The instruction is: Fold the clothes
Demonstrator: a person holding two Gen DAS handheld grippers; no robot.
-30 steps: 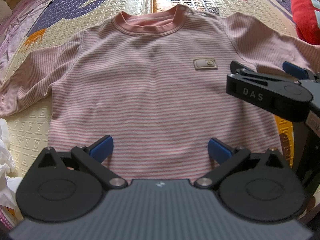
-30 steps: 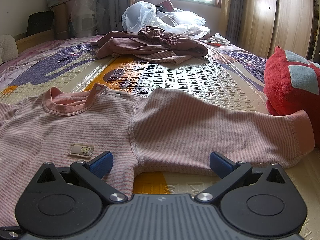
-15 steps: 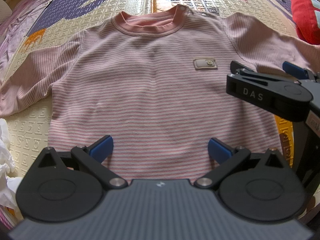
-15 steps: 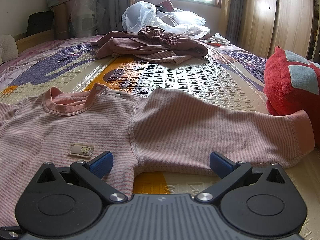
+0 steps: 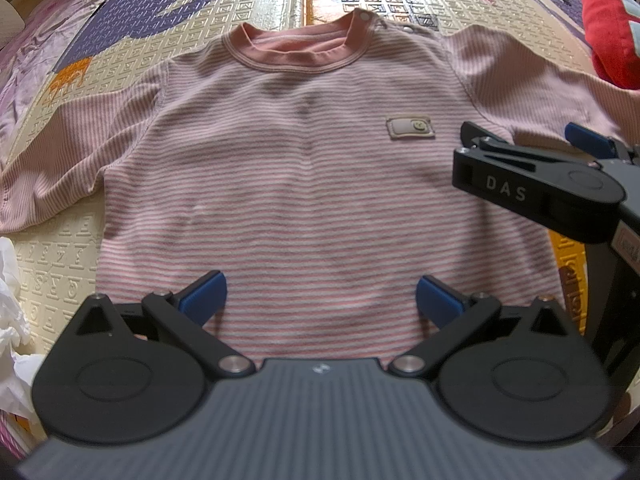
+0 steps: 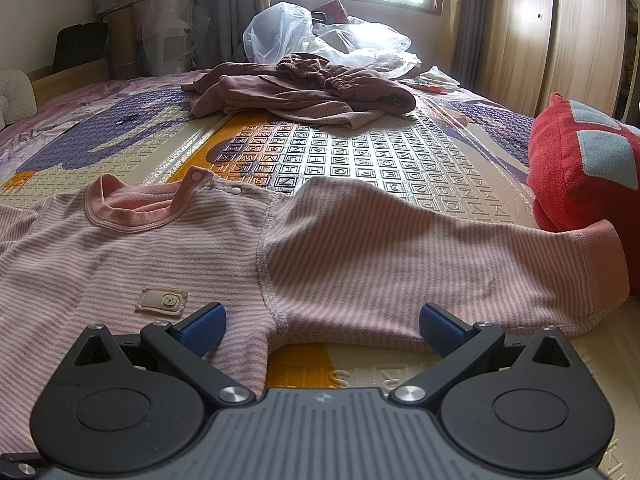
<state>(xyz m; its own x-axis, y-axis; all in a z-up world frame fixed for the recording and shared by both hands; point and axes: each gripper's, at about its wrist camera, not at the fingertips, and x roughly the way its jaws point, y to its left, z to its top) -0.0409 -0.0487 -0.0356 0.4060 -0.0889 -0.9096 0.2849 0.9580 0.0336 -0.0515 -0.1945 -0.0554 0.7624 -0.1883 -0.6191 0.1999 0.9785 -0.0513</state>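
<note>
Pink-and-grey striped shirt (image 5: 304, 184) lies front-up and flat on the patterned play mat (image 6: 360, 148), collar away from the claws, both long sleeves spread out to the sides. No fold made yet by the look of it, so I read this as the pre-grasp step of the first fold.

Left claw (image 5: 320, 296): fingers spread wide, nothing between them, hovering over the bottom hem near its middle. Can't tell if the blue pads touch the cloth.

Right claw (image 6: 322, 322): also spread, empty, sitting over the armpit seam where the right sleeve (image 6: 440, 240) meets the body. Its pink cuff (image 6: 604, 264) rests against the red cushion (image 6: 580, 160).

Next move, my call: right claw needs to travel out toward the cuff or pinch at the shoulder seam, then bring the sleeve across the chest, past the small patch (image 6: 162, 300). Left claw should pin the hem or body so it doesn't drag.

Watch: the cushion crowds the cuff. A heap of brown clothes (image 6: 304, 88) further back on the mat waits its turn.
</note>
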